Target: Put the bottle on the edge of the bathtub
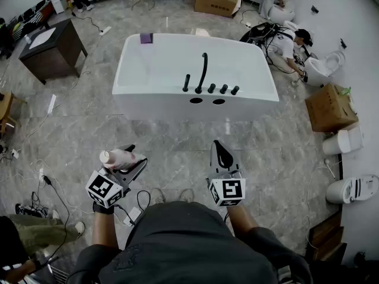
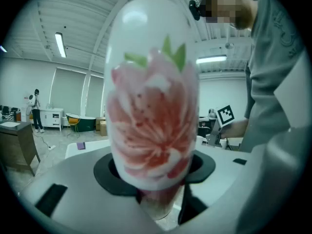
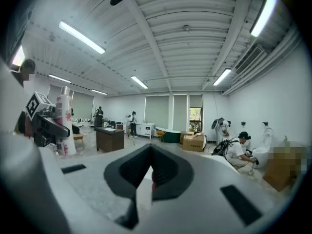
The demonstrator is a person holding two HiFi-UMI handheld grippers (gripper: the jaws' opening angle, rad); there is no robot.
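Your left tongs (image 1: 136, 155) are clamped on the bottle (image 1: 120, 157), held over the marble floor (image 1: 177, 147) just in front of you and well apart from the bathtub (image 1: 154, 106). Only the head view shows that gap, along with the black faucet (image 1: 203, 71) on the tub's near rim and a purple item (image 1: 145, 38) on its far rim. The left gripper view gives you the grip instead: the bottle's white body with its pink flower print fills the picture, seated between the black pads at its lower part. From the right gripper view you see the bottle side-on, upright with its white cap on top. That view also shows your right tongs (image 1: 220, 149) closed to a thin slit with nothing in them, and a crouching person (image 3: 241, 150) off to the right.
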